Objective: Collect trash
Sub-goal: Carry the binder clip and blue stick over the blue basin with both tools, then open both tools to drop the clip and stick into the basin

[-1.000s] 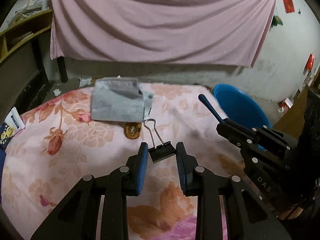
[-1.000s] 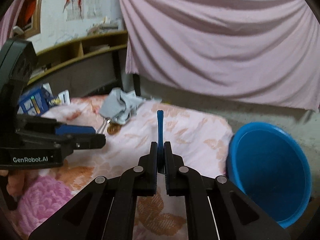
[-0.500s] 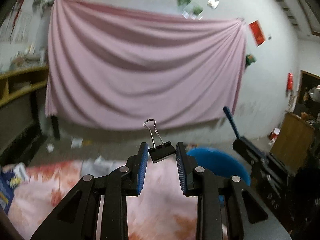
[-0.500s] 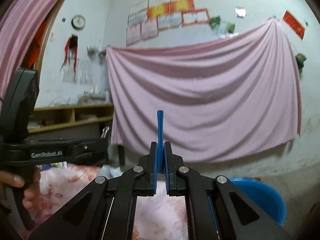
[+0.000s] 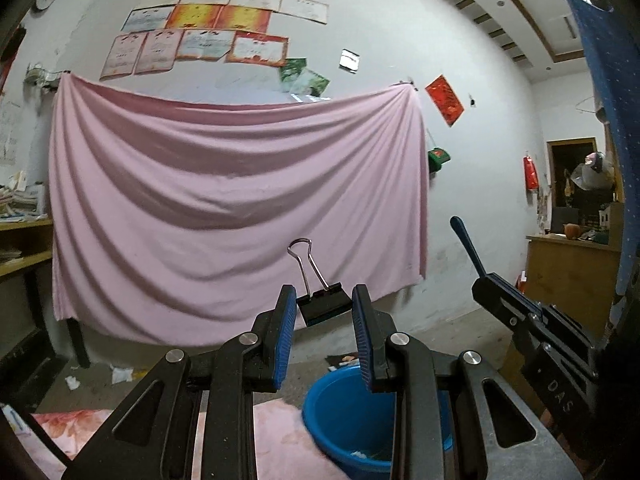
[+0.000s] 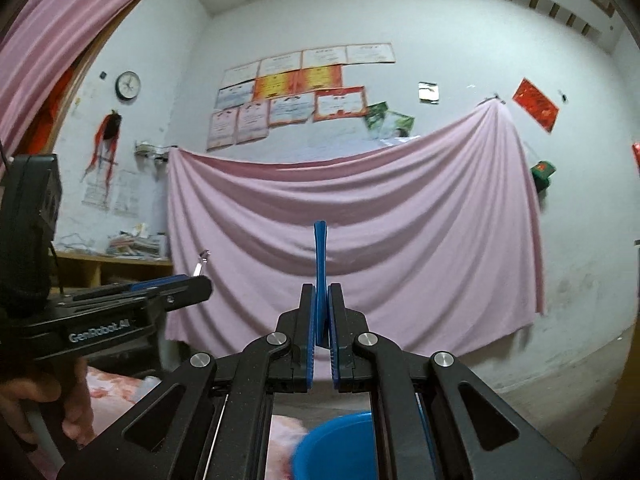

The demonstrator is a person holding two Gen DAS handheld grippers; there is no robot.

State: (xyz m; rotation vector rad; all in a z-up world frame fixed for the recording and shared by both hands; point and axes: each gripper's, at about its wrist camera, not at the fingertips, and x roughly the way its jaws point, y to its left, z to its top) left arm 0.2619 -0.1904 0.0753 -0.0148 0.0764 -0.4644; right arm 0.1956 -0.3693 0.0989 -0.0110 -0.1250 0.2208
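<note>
My left gripper [image 5: 324, 296] is shut on a black binder clip [image 5: 323, 307], whose wire handles stick up and forward. It hangs in the air above the near rim of a blue basin [image 5: 348, 412]. My right gripper [image 6: 320, 292] is shut on a thin blue plastic stick [image 6: 320, 256] that points up from the pads. The basin [image 6: 340, 436] shows just below it. In the left wrist view the right gripper [image 5: 486, 282] stands to the right with its stick [image 5: 466, 244]. In the right wrist view the left gripper [image 6: 196, 282] is at the left, held by a hand [image 6: 40, 400].
A bed with a pink floral sheet [image 5: 60, 428] lies low at the left. A pink cloth [image 5: 240, 208] hangs on the far wall over a littered floor [image 5: 120, 374]. Wooden shelves [image 5: 24, 248] stand left, and a wooden cabinet [image 5: 568, 268] stands right.
Both grippers have risen and tipped up from the bed to face the wall, keeping the clip and the stick. The basin now sits below them and the bed has dropped low.
</note>
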